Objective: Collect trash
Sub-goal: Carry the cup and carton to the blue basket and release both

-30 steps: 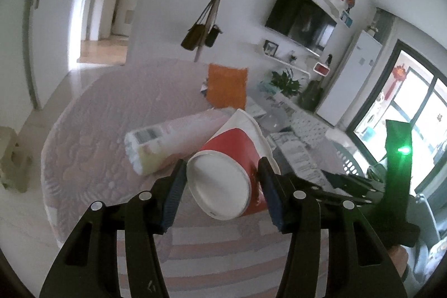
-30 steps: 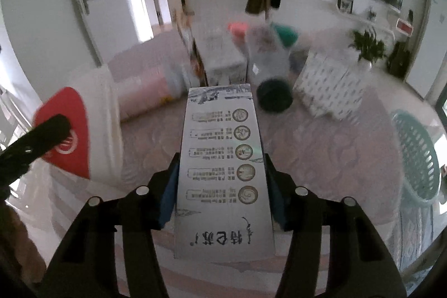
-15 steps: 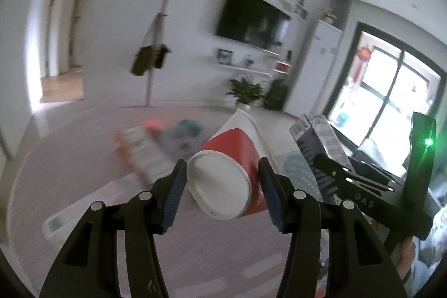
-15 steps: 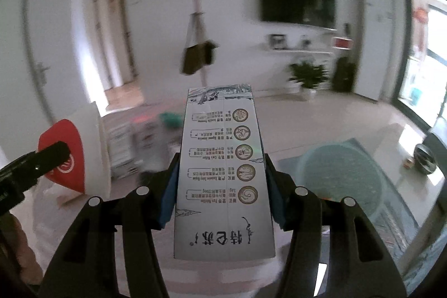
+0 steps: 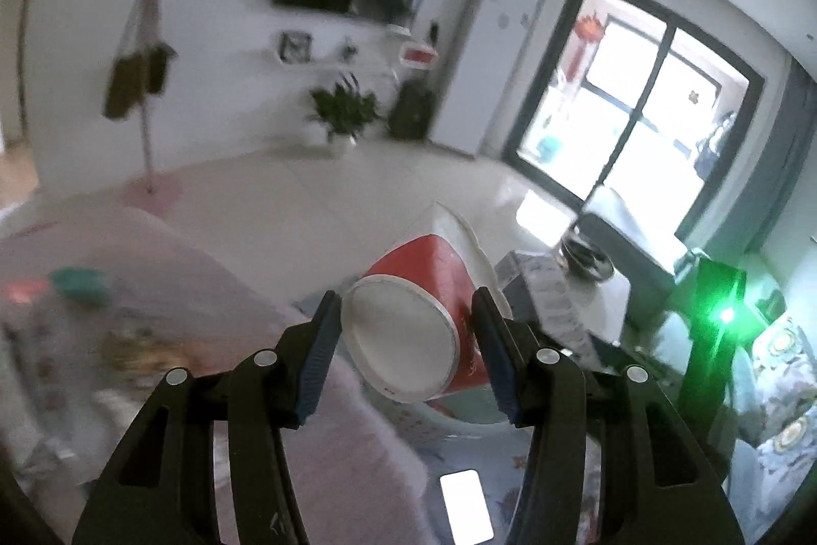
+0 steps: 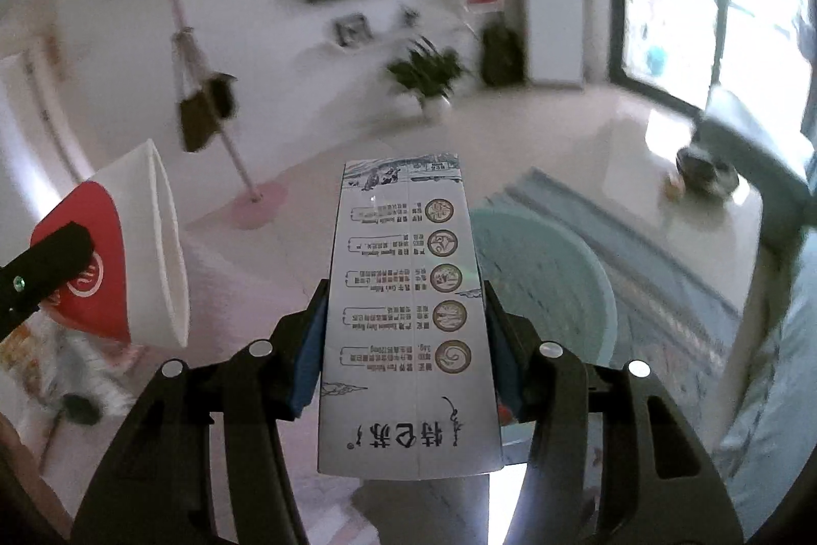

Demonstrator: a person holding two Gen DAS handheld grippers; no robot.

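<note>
My left gripper (image 5: pixel 406 330) is shut on a red and white paper cup (image 5: pixel 424 315), its white bottom turned toward the camera. In the right wrist view that same paper cup (image 6: pixel 127 259) shows at the left, mouth facing right. My right gripper (image 6: pixel 403 330) is shut on a tall white carton (image 6: pixel 408 315) with printed round emblems and text, lying lengthwise between the pads. A round pale green basket (image 6: pixel 551 274) stands on the floor just beyond and right of the carton. In the left wrist view the carton (image 5: pixel 551 305) pokes out behind the cup.
The pink quilted table (image 5: pixel 153 289) with blurred leftover items lies at the left. A blue patterned rug (image 6: pixel 664 289) covers the floor under the basket. A coat stand (image 6: pixel 224 136), a potted plant (image 6: pixel 426 75), a TV wall and a glass door (image 5: pixel 638 111) lie farther off.
Both grippers swung right, away from the pink table and toward the open floor, each keeping its item. The green basket has come closer under the right gripper.
</note>
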